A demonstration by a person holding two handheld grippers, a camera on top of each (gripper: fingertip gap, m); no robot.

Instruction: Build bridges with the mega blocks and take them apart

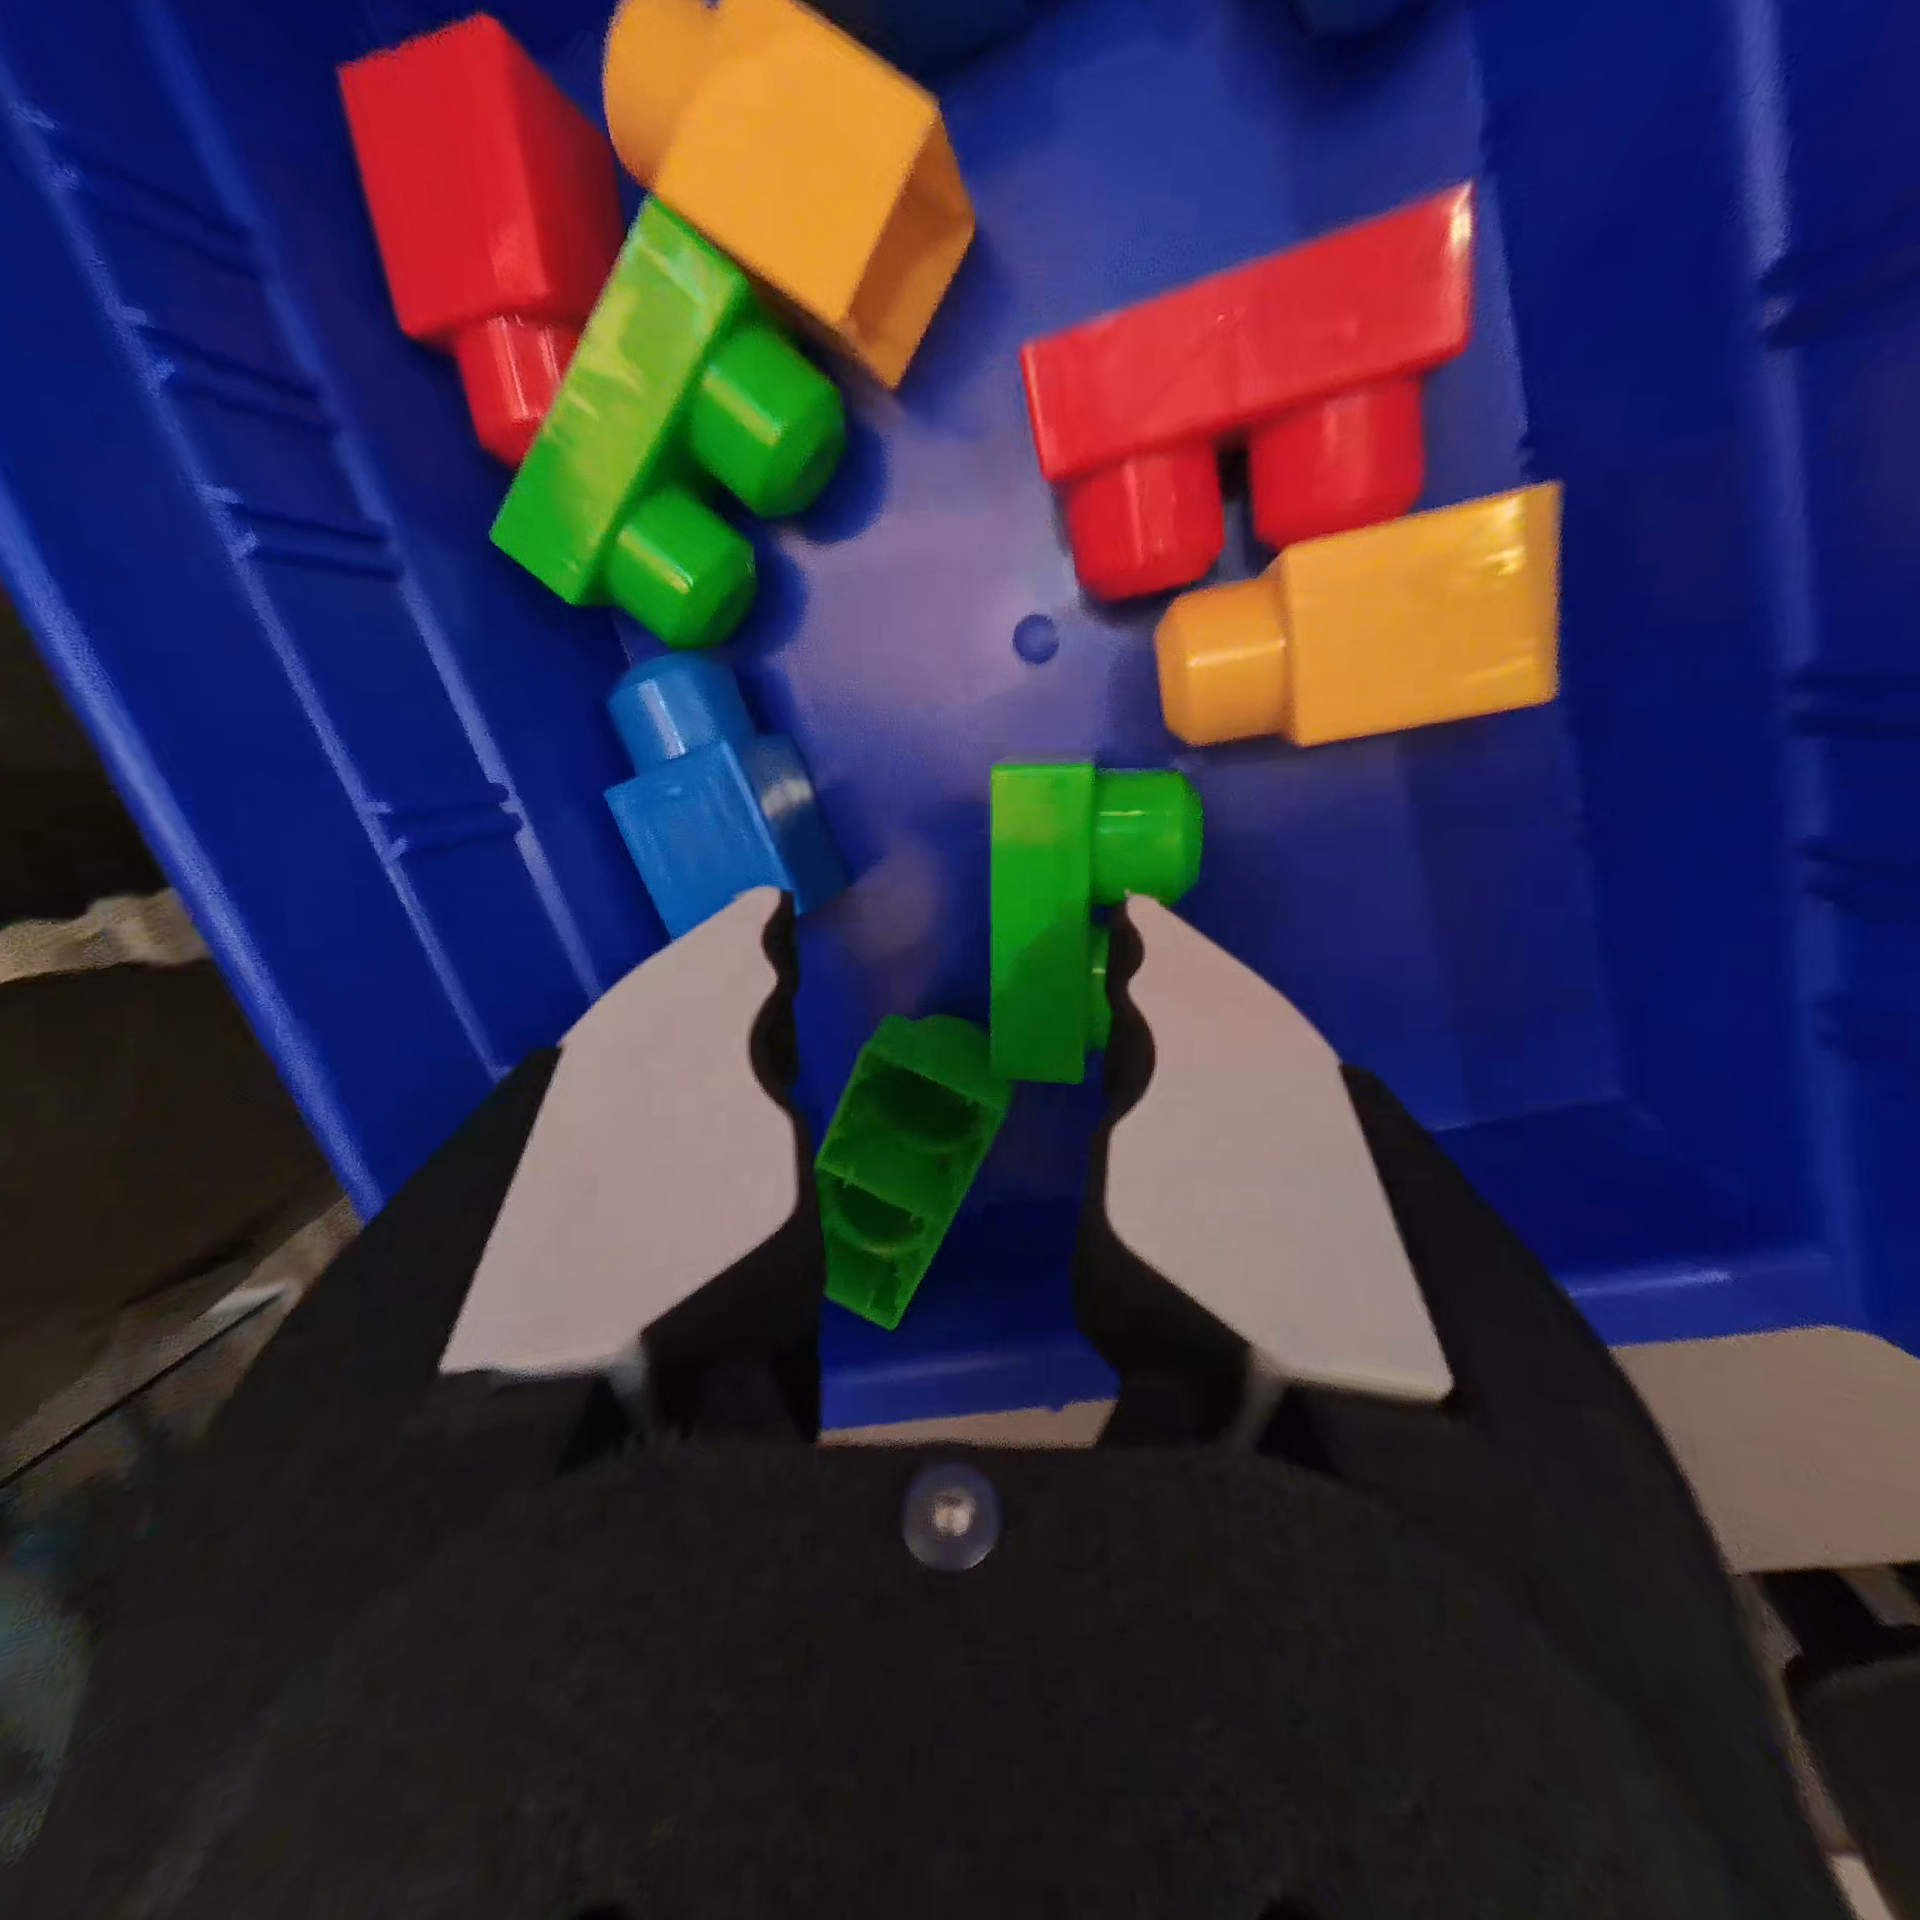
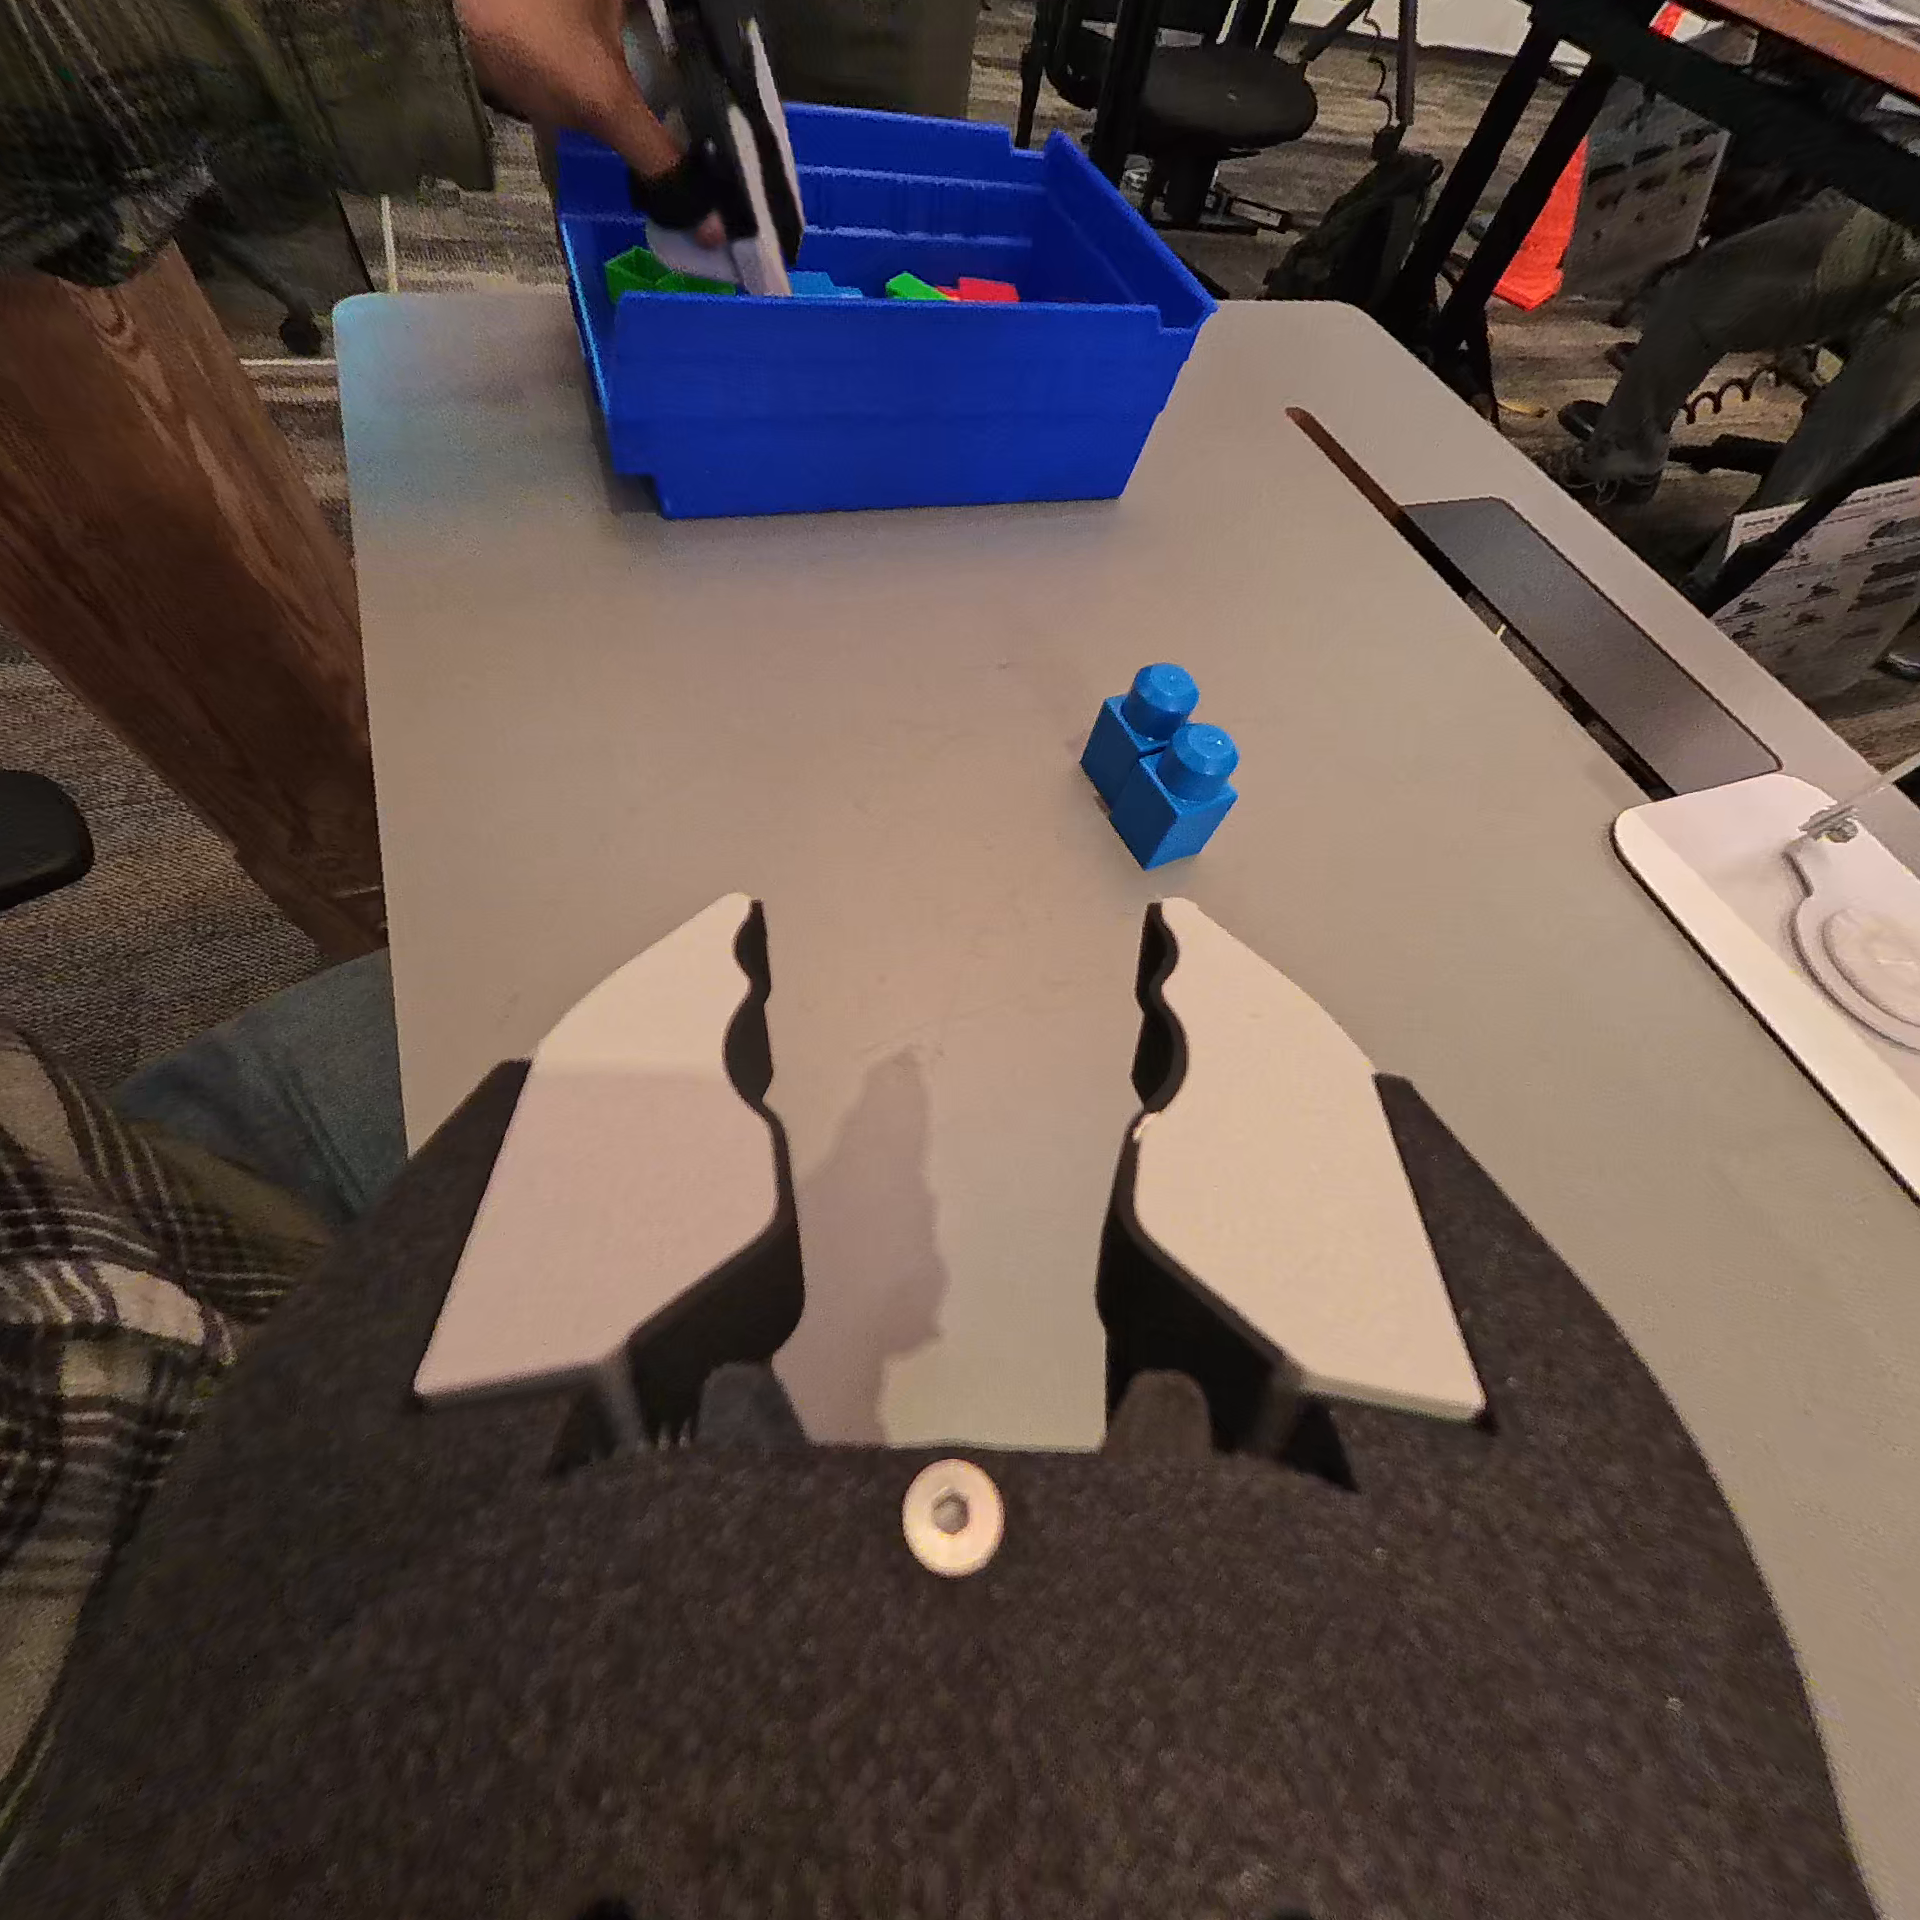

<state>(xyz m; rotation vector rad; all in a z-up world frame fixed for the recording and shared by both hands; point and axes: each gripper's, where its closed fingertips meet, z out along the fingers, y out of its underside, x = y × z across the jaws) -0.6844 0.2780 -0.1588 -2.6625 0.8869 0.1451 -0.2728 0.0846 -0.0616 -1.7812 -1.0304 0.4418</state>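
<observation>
My left gripper [image 1: 951, 904] is open and points down into a blue bin [image 1: 1621, 727] of loose mega blocks. Between its fingers lie two green blocks: one on its side [image 1: 1039, 914] against the right finger, one with its hollow underside up [image 1: 904, 1164]. A blue block [image 1: 707, 800] lies by the left fingertip. My right gripper [image 2: 951, 914] is open and empty above the grey table [image 2: 727, 727]. Two single blue blocks [image 2: 1164, 769] stand side by side on the table, just ahead and to the right. The left gripper [image 2: 748, 208] shows in the right wrist view, inside the bin [image 2: 883, 405].
Red blocks [image 1: 478, 208] [image 1: 1247, 364], orange blocks [image 1: 790, 166] [image 1: 1371, 623] and a green block [image 1: 665, 426] lie farther in the bin. A white pad [image 2: 1787, 935] and a dark slot cover [image 2: 1579, 644] sit at the table's right. A wooden post [image 2: 156, 582] stands left.
</observation>
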